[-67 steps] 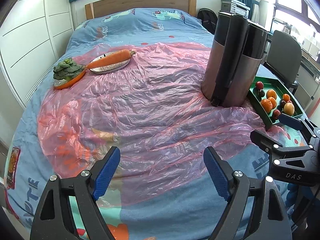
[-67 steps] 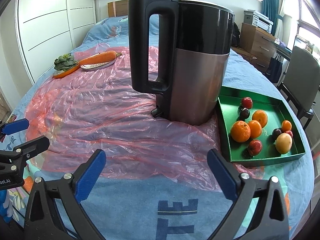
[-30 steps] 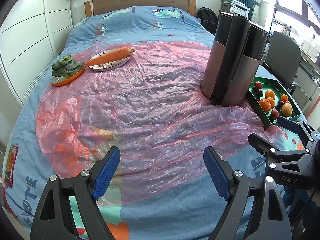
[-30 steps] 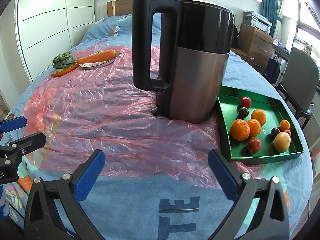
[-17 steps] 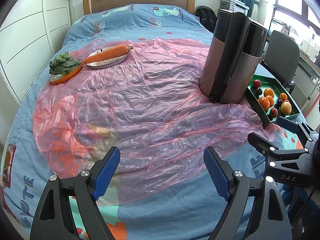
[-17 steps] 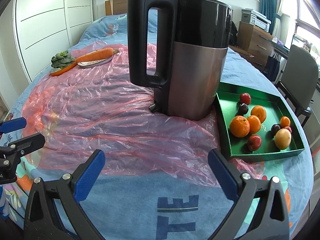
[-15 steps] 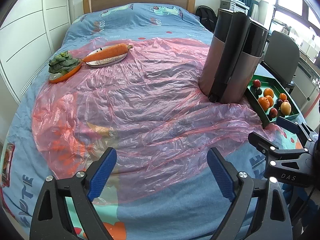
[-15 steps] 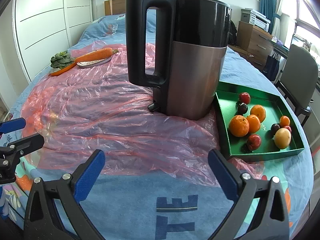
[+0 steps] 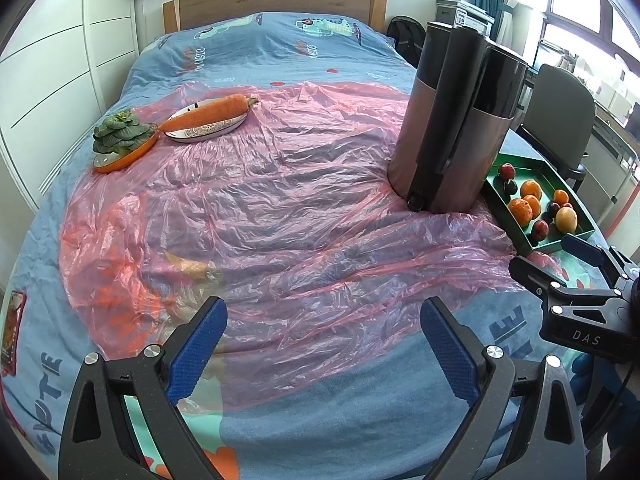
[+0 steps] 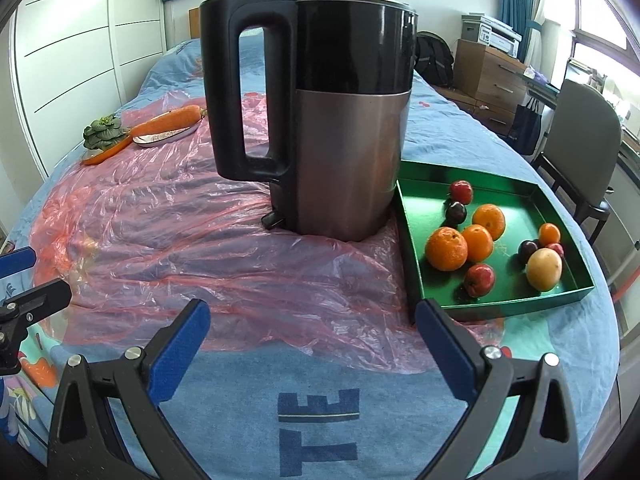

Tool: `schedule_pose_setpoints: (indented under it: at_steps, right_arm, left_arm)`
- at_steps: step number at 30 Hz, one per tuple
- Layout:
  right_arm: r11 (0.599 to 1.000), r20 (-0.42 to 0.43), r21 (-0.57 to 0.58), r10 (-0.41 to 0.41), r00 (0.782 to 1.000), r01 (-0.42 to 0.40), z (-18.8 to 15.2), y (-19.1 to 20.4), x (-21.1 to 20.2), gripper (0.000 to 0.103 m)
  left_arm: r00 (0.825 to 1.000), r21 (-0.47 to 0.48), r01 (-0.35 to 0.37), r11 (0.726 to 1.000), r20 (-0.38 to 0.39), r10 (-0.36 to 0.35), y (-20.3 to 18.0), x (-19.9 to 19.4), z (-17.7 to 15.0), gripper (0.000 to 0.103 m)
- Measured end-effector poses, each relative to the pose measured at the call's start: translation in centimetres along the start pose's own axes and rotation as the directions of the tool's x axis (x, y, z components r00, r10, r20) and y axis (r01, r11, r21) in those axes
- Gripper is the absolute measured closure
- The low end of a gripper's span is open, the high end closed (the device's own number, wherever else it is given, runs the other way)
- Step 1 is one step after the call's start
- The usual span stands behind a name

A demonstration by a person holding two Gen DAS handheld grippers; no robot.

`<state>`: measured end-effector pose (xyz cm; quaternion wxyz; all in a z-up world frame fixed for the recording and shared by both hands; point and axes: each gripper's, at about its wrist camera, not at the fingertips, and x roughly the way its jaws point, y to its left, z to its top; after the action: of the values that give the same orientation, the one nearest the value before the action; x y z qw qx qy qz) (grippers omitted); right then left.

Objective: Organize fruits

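A green tray (image 10: 516, 196) sits on the bed at the right, holding several fruits: oranges (image 10: 446, 249), red and dark plums (image 10: 479, 279) and a yellow fruit (image 10: 543, 269). It also shows in the left wrist view (image 9: 520, 230). My right gripper (image 10: 312, 326) is open and empty, low over the blue bedcover in front of the kettle and tray. My left gripper (image 9: 324, 326) is open and empty, over the near edge of the pink plastic sheet. The right gripper's fingers (image 9: 532, 276) show at the right of the left wrist view.
A tall black and steel kettle (image 10: 320, 120) stands on the pink plastic sheet (image 9: 260, 208), touching the tray's left side. A carrot (image 9: 208, 114) on a plate and greens (image 9: 118, 138) in an orange dish lie far left. A chair (image 10: 580, 144) stands right of the bed.
Both grippers have drifted slightly; the kettle's handle has shifted right in the right wrist view. The left gripper's fingers sit a little wider apart. Nothing was picked up.
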<state>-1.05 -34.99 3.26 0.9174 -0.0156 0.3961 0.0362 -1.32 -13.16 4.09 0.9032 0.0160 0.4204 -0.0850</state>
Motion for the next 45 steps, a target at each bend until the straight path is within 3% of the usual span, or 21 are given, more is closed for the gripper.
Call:
schedule_pose_setpoints:
  at_steps: [21, 45]
  right_arm:
    - [0.999, 0.047, 0.049, 0.009, 0.999, -0.012, 0.5, -2.9, -1.9, 0.000]
    - [1.000, 0.063, 0.030, 0.005, 0.998, -0.007, 2.2, -2.7, -2.2, 0.000]
  left_arm:
    - [1.000, 0.022, -0.016, 1.000, -0.002, 0.016, -2.4, -0.6, 1.4, 0.008]
    - [0.999, 0.034, -0.030, 0.999, 0.030, 0.029, -2.2, -1.0, 2.5, 0.008]
